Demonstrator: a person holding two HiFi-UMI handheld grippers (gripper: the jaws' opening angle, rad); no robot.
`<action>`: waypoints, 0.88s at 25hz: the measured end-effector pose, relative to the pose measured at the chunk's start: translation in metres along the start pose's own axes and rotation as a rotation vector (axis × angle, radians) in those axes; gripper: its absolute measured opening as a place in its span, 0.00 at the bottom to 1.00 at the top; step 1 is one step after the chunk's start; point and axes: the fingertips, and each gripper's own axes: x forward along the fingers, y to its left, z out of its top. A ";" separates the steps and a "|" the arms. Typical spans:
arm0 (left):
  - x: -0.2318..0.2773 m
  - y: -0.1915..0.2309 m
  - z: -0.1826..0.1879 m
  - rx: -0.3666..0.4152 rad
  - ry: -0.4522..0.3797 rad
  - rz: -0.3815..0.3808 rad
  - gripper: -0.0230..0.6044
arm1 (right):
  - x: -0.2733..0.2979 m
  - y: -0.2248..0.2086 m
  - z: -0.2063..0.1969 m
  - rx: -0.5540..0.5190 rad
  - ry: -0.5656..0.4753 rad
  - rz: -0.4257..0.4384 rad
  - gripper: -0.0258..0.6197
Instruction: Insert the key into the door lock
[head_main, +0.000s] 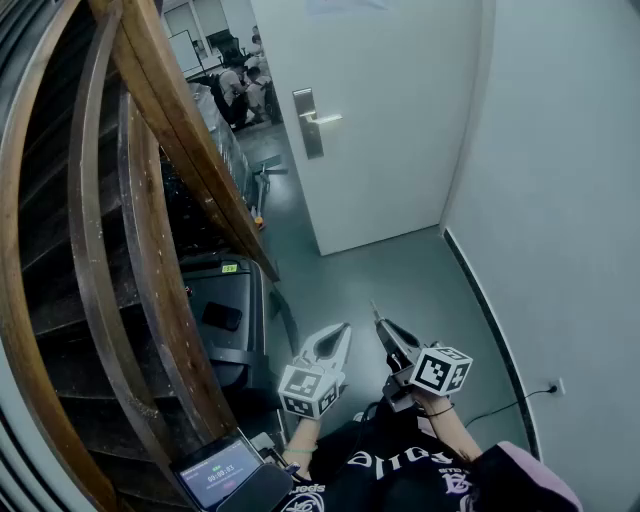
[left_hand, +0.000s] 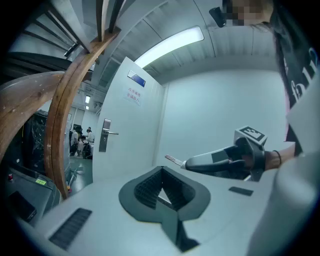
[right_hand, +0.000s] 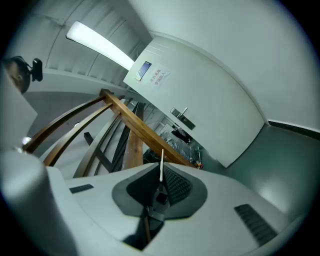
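The white door (head_main: 385, 120) stands shut ahead, with its metal lock plate and lever handle (head_main: 309, 122) on the left edge; the lock also shows small in the left gripper view (left_hand: 104, 135) and the right gripper view (right_hand: 182, 119). My right gripper (head_main: 382, 324) is shut on a thin silver key (right_hand: 161, 164), whose blade sticks out past the jaws toward the door (left_hand: 173, 160). My left gripper (head_main: 342, 332) hangs beside it, shut, with nothing in its pads (left_hand: 150, 187). Both grippers are low and well short of the door.
A curved wooden stair banister (head_main: 165, 120) fills the left. A black case (head_main: 225, 320) with a phone on it sits below it. People are in the room beyond (head_main: 240, 85). A white wall (head_main: 560, 200) with a socket (head_main: 553, 387) closes the right.
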 end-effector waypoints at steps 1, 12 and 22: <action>0.003 0.004 0.000 -0.002 0.001 0.001 0.04 | 0.004 -0.003 0.002 0.004 -0.002 -0.001 0.10; 0.073 0.058 0.010 -0.010 -0.019 0.011 0.04 | 0.079 -0.064 0.047 0.035 0.036 0.004 0.10; 0.195 0.131 0.054 -0.002 -0.060 0.105 0.04 | 0.185 -0.112 0.147 0.010 0.097 0.113 0.10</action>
